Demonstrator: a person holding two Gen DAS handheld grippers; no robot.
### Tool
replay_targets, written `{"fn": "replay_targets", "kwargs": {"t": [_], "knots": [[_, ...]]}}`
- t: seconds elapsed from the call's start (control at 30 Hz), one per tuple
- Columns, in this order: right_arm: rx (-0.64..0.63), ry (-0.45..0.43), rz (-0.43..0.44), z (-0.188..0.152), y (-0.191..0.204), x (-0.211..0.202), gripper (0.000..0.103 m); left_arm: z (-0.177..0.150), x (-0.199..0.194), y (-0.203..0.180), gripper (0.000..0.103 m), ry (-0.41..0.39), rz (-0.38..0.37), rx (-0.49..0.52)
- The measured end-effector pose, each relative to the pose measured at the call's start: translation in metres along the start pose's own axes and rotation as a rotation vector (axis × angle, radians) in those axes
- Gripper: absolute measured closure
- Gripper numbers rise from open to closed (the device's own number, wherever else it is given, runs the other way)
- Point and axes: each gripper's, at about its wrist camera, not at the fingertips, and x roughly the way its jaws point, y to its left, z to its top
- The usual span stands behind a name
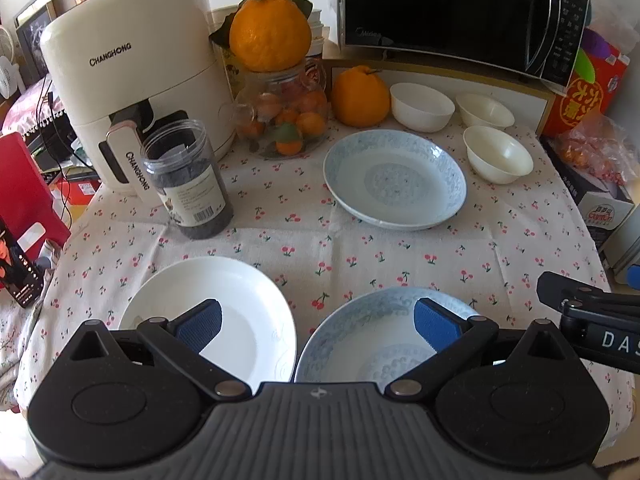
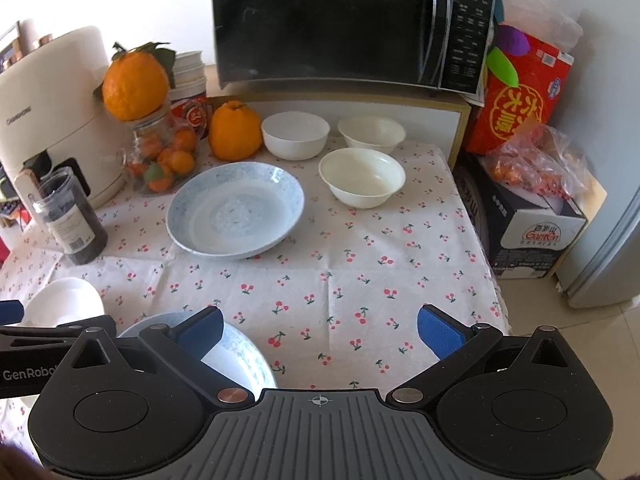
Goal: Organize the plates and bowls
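Observation:
A blue patterned plate (image 1: 394, 178) lies mid-table, also in the right wrist view (image 2: 236, 210). Three white bowls (image 1: 422, 106) (image 1: 485, 110) (image 1: 498, 153) stand behind it by the microwave shelf; the right wrist view shows them too (image 2: 295, 135) (image 2: 372, 131) (image 2: 362, 177). A white plate (image 1: 240, 320) and a second blue patterned plate (image 1: 372, 328) lie near the front edge. My left gripper (image 1: 318, 326) is open above these two, holding nothing. My right gripper (image 2: 320, 332) is open over bare cloth, right of the near blue plate (image 2: 244, 356).
A cherry-print cloth (image 1: 320, 248) covers the table. A cream air fryer (image 1: 132, 76), a dark jar (image 1: 186, 178), a glass jar of small oranges (image 1: 282, 120) and a large orange (image 1: 360, 96) stand at the back left. A microwave (image 1: 460, 12) sits on a shelf; boxes (image 2: 532, 216) flank the right edge.

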Motion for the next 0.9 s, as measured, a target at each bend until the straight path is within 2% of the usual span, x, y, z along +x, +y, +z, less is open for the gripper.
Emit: {"fn": "replay_targets", "kwargs": {"t": [0.23, 0.47, 0.57, 0.73, 0.9], "knots": [[-0.023, -0.019, -0.023, 0.009, -0.002, -0.003, 0.0, 0.01, 0.005, -0.003, 0.0, -0.009, -0.014, 0.041], [-0.041, -0.023, 0.054, 0.022, -0.001, 0.001, 0.0, 0.023, 0.016, -0.001, 0.0, -0.003, -0.02, 0.048], [-0.069, -0.03, 0.051, 0.032, 0.002, 0.009, 0.0, 0.031, 0.021, 0.002, 0.0, -0.018, -0.016, 0.044], [-0.067, -0.007, 0.094, 0.047, 0.005, 0.032, 0.0, 0.043, 0.031, 0.006, 0.0, -0.067, -0.001, 0.044], [-0.036, -0.007, 0.125, 0.051, 0.005, 0.055, 0.0, 0.056, 0.06, 0.009, 0.0, -0.035, -0.03, 0.045]]}}
